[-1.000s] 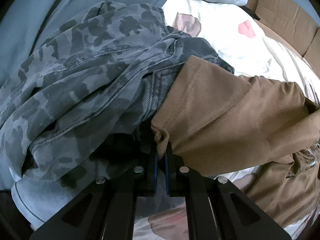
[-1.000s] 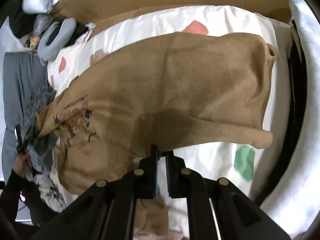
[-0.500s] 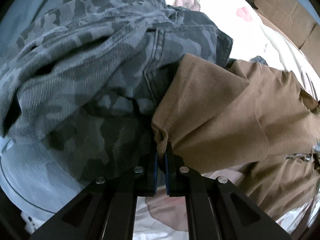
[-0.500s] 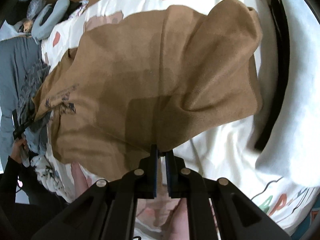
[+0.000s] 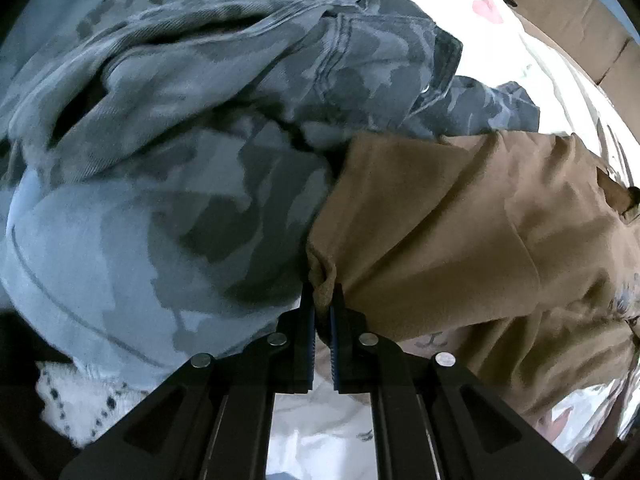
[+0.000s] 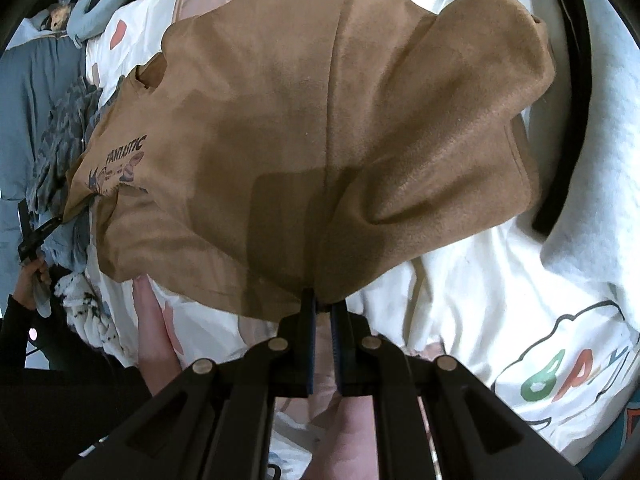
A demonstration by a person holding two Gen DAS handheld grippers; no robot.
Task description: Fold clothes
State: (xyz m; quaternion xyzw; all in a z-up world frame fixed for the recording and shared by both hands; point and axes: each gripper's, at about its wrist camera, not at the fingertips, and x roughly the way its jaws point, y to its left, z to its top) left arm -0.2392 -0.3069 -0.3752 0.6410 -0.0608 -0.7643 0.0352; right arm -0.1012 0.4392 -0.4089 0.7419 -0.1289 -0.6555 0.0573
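Left gripper (image 5: 323, 296): black fingers closed on a bunched corner of the brown T-shirt (image 5: 460, 232).
Right gripper (image 6: 324, 300): closed on the hem of the same shirt (image 6: 320, 120).
Brown T-shirt: soft, matte knit, hanging spread between both grippers above the bed sheet (image 6: 460, 272); dark "FANTASTIC" print near its left end.
Camouflage trousers (image 5: 200, 120): grey-blue twill, crumpled, touching the shirt's left edge.
Bed sheet: white, with coloured patches.

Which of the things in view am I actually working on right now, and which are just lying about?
In hand:
brown T-shirt, pinched by left gripper and right gripper

Lying about:
camouflage trousers
patterned bedsheet
cardboard
white printed garment
black strap
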